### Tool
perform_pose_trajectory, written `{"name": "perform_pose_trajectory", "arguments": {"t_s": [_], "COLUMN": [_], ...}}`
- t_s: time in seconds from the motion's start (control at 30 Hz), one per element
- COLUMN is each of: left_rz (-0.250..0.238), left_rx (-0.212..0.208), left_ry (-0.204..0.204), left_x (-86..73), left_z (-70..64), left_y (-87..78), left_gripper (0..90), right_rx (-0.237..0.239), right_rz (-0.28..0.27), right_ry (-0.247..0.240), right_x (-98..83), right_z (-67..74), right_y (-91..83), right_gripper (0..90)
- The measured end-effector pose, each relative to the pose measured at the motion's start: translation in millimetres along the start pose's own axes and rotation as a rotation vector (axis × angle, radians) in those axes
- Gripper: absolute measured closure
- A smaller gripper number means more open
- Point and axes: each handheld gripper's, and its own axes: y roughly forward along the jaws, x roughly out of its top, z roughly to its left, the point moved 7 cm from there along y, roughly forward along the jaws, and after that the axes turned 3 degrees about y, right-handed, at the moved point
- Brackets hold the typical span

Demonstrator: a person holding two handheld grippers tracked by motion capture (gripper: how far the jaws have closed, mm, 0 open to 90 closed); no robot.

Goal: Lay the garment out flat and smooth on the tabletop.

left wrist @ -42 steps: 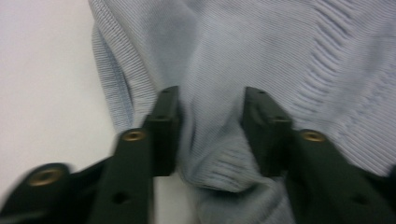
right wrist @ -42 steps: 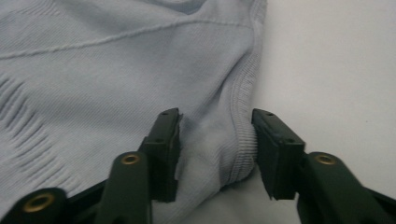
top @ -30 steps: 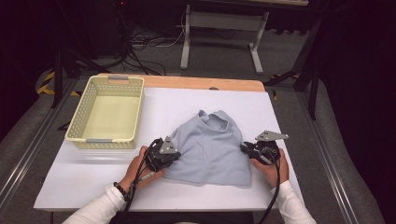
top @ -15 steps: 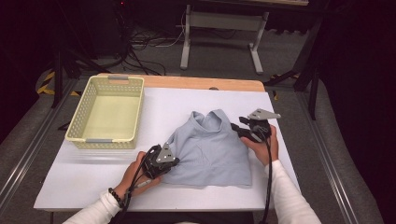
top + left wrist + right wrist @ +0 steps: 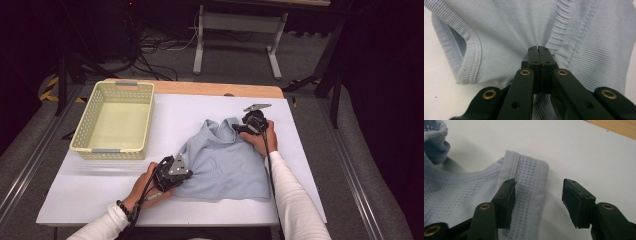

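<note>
A light blue ribbed top (image 5: 225, 160) lies partly folded on the white table (image 5: 100, 185). My left gripper (image 5: 182, 172) is at its near left corner, shut on a pinch of the fabric (image 5: 539, 48). My right gripper (image 5: 239, 128) is at the garment's far right edge, near the neck. Its jaws have just been opening and now stand apart over the folded hem (image 5: 531, 182), with the pads off the cloth. The right fingertip (image 5: 574, 200) hangs over bare table.
A pale yellow slotted basket (image 5: 85, 135) stands at the table's far left with nothing in it. A wooden strip (image 5: 215, 89) runs along the far edge. Dark floor, cables and a metal stand (image 5: 235, 25) lie beyond.
My right gripper carried the garment's near right corner away from me toward the neck, folding the top over, then let go. The left gripper stayed put.
</note>
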Motion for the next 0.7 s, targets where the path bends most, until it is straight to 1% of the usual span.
{"name": "perform_pose_trajectory", "arguments": {"t_s": [0.03, 0.1, 0.13, 0.2, 0.23, 0.3, 0.33, 0.37, 0.4, 0.43, 0.47, 0.5, 0.53, 0.6, 0.7], "left_rz": [0.0, -0.001, 0.001, -0.002, -0.001, 0.002, 0.0, -0.001, -0.002, 0.0, -0.001, -0.001, 0.0, -0.002, -0.003], "left_rx": [0.0, 0.0, 0.005, 0.01, 0.011, 0.012, 0.01, 0.008, 0.006, 0.006, 0.005, 0.008, 0.008, 0.012, 0.018], "left_ry": [-0.002, -0.001, 0.003, 0.01, 0.014, 0.016, 0.016, 0.017, 0.017, 0.013, 0.012, 0.014, 0.016, 0.019, 0.018], "left_x": [-0.2, -0.4, -0.6, -0.4, -0.3, -0.4, -0.1, 0.1, 0.2, 0.0, 0.1, 0.1, 0.3, 0.5, 0.6], "left_z": [-0.1, 0.0, -0.3, -0.6, -0.7, -0.9, -0.7, -0.4, -0.4, -0.3, -0.4, -0.4, -0.3, -0.8, -1.5], "left_y": [0.1, 0.0, -0.2, 0.0, -0.2, -0.2, -0.1, -0.2, -0.1, -0.4, -0.4, -0.5, -0.8, -1.2, -2.0], "left_gripper": [89.6, 89.6, 89.6, 89.6, 89.6, 89.6, 89.6, 89.6, 89.6, 89.6, 89.6, 89.6, 89.6, 89.6, 89.6], "right_rx": [-0.005, 0.004, 0.008, 0.024, 0.025, 0.037, 0.038, 0.04, 0.063, 0.066, 0.07, 0.073, 0.064, 0.05, -0.004], "right_rz": [0.016, 0.028, 0.027, 0.026, 0.025, 0.025, 0.025, 0.03, 0.036, 0.041, 0.045, 0.045, 0.047, 0.044, 0.034], "right_ry": [-0.005, 0.003, 0.02, 0.045, 0.048, 0.046, 0.035, 0.021, -0.002, -0.015, -0.029, -0.032, -0.025, -0.031, -0.022], "right_x": [1.0, 2.8, 3.9, 6.7, 7.7, 9.2, 9.9, 10.7, 11.4, 11.8, 11.8, 11.9, 12.0, 11.5, 11.1], "right_z": [0.6, -0.6, -1.7, -2.6, -1.7, 1.3, 2.8, 5.0, 8.1, 10.1, 11.2, 12.2, 12.3, 12.5, 8.7], "right_y": [3.0, 9.4, 11.7, 14.8, 16.0, 17.3, 18.2, 18.5, 18.3, 18.4, 18.2, 18.0, 17.2, 15.7, 10.8], "right_gripper": [44.2, 43.7, 44.0, 46.9, 48.8, 53.1, 55.4, 63.6, 69.7, 72.3, 77.5, 79.4, 82.2, 84.0, 85.6]}}
